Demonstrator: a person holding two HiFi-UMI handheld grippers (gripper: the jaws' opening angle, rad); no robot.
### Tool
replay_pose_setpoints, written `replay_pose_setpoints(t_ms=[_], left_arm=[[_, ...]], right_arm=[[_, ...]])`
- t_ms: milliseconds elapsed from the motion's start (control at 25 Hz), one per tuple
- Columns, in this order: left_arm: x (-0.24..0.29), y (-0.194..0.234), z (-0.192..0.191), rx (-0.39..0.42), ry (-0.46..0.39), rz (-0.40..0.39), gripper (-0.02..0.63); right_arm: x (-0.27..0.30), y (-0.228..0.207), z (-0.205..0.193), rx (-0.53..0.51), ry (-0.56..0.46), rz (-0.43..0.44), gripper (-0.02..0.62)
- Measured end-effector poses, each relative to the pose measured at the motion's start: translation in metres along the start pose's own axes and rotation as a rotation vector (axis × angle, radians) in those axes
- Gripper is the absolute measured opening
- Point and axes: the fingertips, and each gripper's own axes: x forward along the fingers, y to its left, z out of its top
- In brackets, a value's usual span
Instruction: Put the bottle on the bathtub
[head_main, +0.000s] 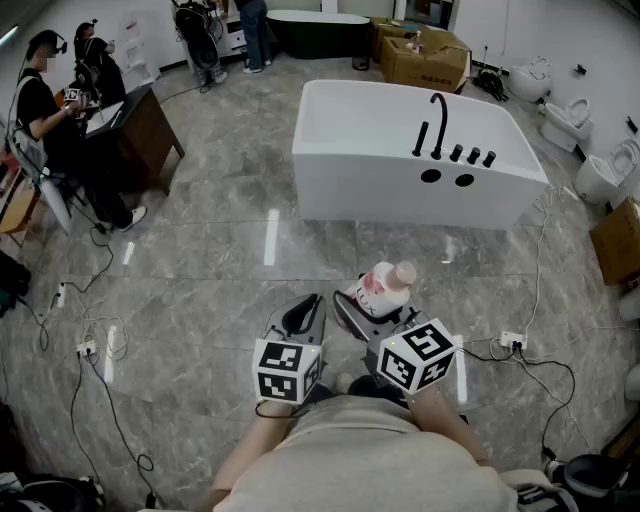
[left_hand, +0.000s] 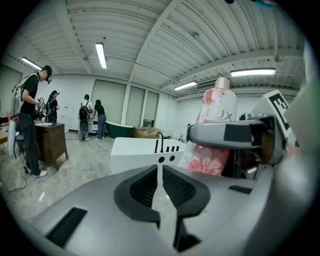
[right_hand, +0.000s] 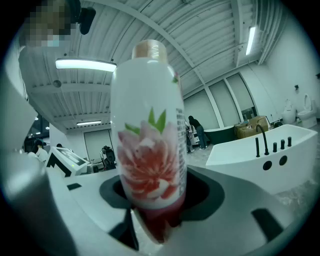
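Me: Right gripper (head_main: 372, 308) closest, low in the head view, fingers pinching the bottle (head_main: 386, 284) about its lower body, upright, cap (right_hand: 148, 50) on top. Left gripper (left_hand: 159, 175) alongside: pads pressed together, nothing between.

Partner: Step?

Me: Carry, I judge. Bathtub (head_main: 360, 190) stands well apart ahead on the grey floor (head_main: 200, 290); bottle not yet on it.

Partner: Next?

Me: Walk closer, lift, set the base flat on the broad rim, probably clear of the black tap (head_main: 438, 120), then spread the fingers. A tilted set-down could tip it.

Partner: Print?

Me: Pink flower label (right_hand: 150, 160), green leaves. Only "UX" reads clear, from the left gripper view. Fine print down the side is too small.
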Motion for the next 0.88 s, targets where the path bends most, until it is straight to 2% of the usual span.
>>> replay_pose_setpoints(t_ms=[200, 520, 640, 880], left_arm=[[0.006, 0.005, 0.007, -0.003, -0.010, 0.013, 0.032], [0.012, 0.007, 0.004, -0.040, -0.004, 0.040, 0.032], [0.017, 0.008, 0.007, -0.041, -0.024, 0.033, 0.032], [0.032, 0.003, 0.014, -0.040, -0.056, 0.025, 0.032]], right_arm=[[-0.001, -0.007, -0.002, -0.062, 0.004, -0.014, 0.229], [-0.002, -0.018, -0.005, -0.030, 0.016, -0.003, 0.229], [0.001, -0.024, -0.004, 0.006, 0.010, 0.011, 0.230], [-0.002, -0.046, -0.001, 0.009, 0.009, 0.005, 0.230]])
